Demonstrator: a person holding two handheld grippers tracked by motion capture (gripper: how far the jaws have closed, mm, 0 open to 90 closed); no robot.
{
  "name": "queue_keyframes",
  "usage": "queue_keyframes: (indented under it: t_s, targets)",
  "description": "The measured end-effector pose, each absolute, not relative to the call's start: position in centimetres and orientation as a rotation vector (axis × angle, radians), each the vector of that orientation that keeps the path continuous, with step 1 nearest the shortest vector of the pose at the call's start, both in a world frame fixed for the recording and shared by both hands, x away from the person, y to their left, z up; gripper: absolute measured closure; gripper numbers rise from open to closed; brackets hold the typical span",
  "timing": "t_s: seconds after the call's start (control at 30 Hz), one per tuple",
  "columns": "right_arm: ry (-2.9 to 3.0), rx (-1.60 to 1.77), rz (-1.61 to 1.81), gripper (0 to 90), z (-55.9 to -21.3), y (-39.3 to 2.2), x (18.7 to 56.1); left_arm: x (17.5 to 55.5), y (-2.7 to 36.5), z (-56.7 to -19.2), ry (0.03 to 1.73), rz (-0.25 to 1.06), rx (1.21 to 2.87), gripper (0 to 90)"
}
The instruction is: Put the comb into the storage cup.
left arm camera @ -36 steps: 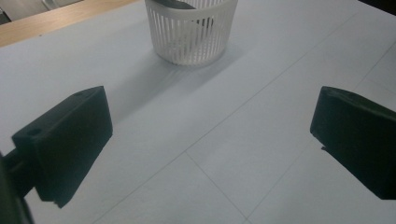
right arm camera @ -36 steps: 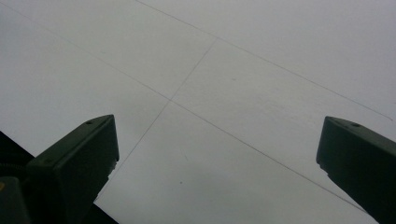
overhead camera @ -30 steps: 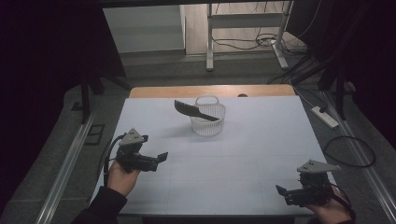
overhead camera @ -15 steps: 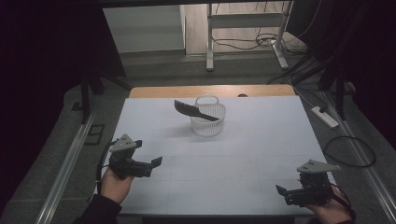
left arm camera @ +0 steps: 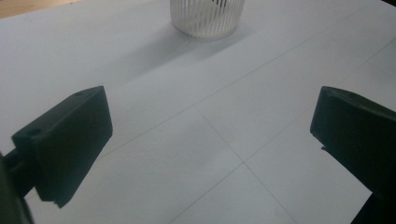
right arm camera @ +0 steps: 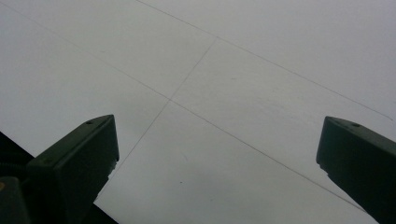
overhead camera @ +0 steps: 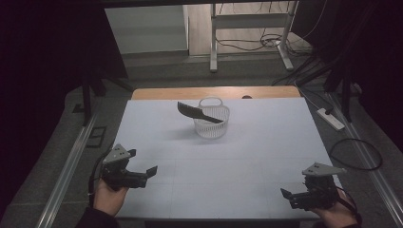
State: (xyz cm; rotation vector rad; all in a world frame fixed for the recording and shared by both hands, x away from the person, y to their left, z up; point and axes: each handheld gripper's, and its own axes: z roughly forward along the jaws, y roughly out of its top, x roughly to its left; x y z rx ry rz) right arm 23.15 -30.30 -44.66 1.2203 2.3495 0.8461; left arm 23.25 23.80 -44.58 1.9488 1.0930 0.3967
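High cam looks fwd/down over table (overhead camera: pixel 266 156); left gripper cam sits low, sharing basket (left arm camera: pixel 207 17) at top centre.

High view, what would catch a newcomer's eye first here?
The white slatted basket stands alone toward the far middle of the white table, with a dark knife-like tool lying across its rim and jutting out to the left. At the near corners, the left hand-held gripper and the right hand-held gripper are both open, holding nothing.
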Motion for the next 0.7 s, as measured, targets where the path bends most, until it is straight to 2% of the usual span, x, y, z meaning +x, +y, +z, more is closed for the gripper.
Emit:
queue_keyframes:
  t_s: [0.7]
  targets:
    - [2.346,1.224,0.844,0.0,-44.7,-30.3,23.2,20.5,25.5,-44.9,1.139,0.434,1.941,0.0]
